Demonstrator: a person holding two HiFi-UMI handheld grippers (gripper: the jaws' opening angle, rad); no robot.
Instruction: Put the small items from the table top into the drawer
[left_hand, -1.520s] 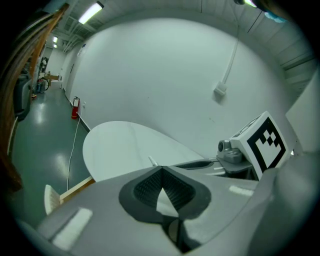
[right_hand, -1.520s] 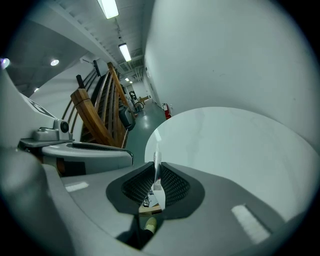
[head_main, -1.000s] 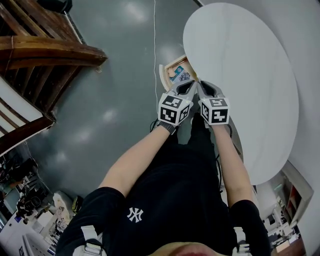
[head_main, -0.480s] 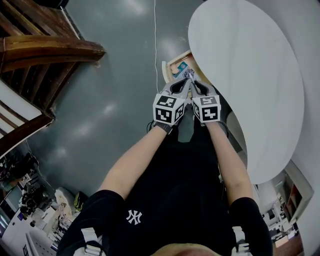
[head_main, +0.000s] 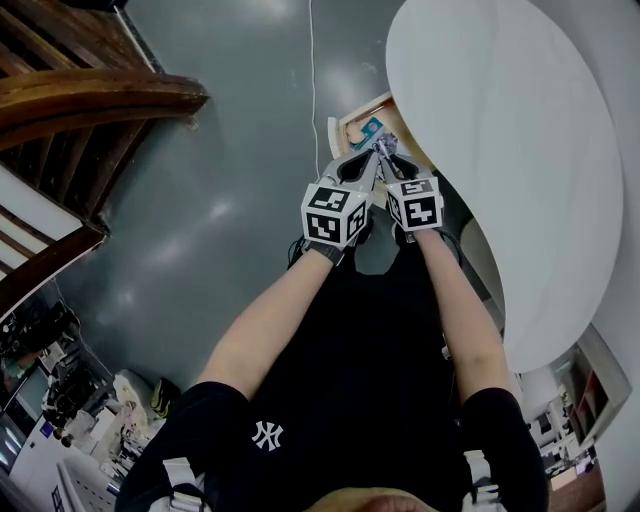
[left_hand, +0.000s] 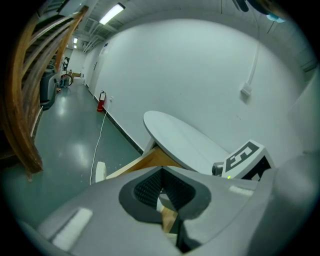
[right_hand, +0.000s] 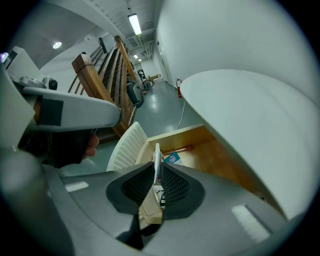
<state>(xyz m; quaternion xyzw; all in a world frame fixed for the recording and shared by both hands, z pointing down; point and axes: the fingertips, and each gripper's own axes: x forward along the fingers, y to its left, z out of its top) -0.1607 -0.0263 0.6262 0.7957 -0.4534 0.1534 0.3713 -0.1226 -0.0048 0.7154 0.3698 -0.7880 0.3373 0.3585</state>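
While right gripper clamps a thin item — shirt reads NY (white).

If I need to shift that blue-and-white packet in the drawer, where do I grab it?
Probably its edge nearest the ribbed drawer front, approached steeply from above on that side: the packet seems to lie flat on the drawer floor, and the tabletop overhangs the drawer's back.

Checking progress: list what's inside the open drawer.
Visible in the drawer: a blue packet and a reddish stick. The right hand-held gripper and tabletop hide the rest.
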